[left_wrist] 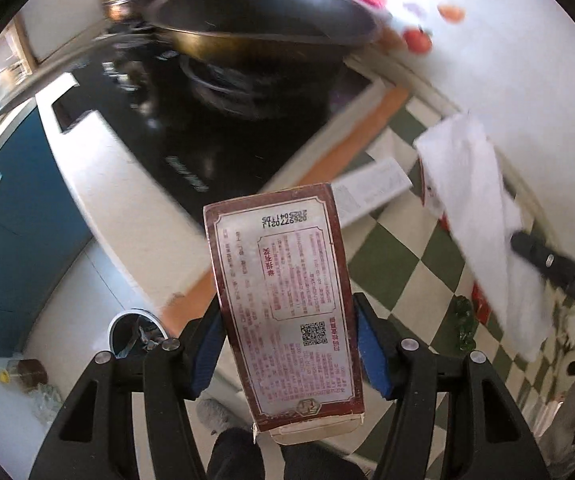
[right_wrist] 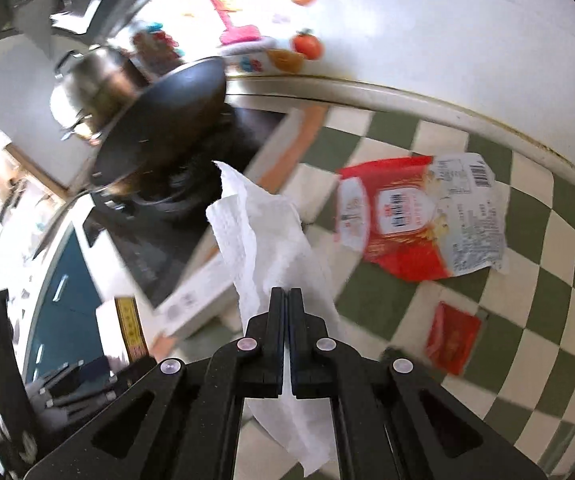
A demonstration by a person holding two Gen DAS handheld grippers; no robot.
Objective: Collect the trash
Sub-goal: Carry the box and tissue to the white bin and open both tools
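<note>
My left gripper (left_wrist: 287, 344) is shut on a flat brown-red carton (left_wrist: 283, 300) with printed text and a QR code, held upright above the counter edge. My right gripper (right_wrist: 286, 300) is shut on a white paper towel (right_wrist: 263, 236) that hangs through the jaws; the towel also shows at the right of the left wrist view (left_wrist: 483, 216). A red and white food wrapper (right_wrist: 415, 220) and a small red packet (right_wrist: 453, 338) lie on the green-checked cloth (right_wrist: 527, 340). A round trash bin (left_wrist: 135, 334) stands on the floor below the counter.
A dark wok (left_wrist: 263, 20) sits on the black cooktop (left_wrist: 191, 144), with a steel pot (right_wrist: 95, 80) behind it. A long white box (left_wrist: 371, 192) lies by the cooktop. A green glass item (left_wrist: 463, 324) stands on the cloth. Blue cabinets (left_wrist: 19, 220) are at left.
</note>
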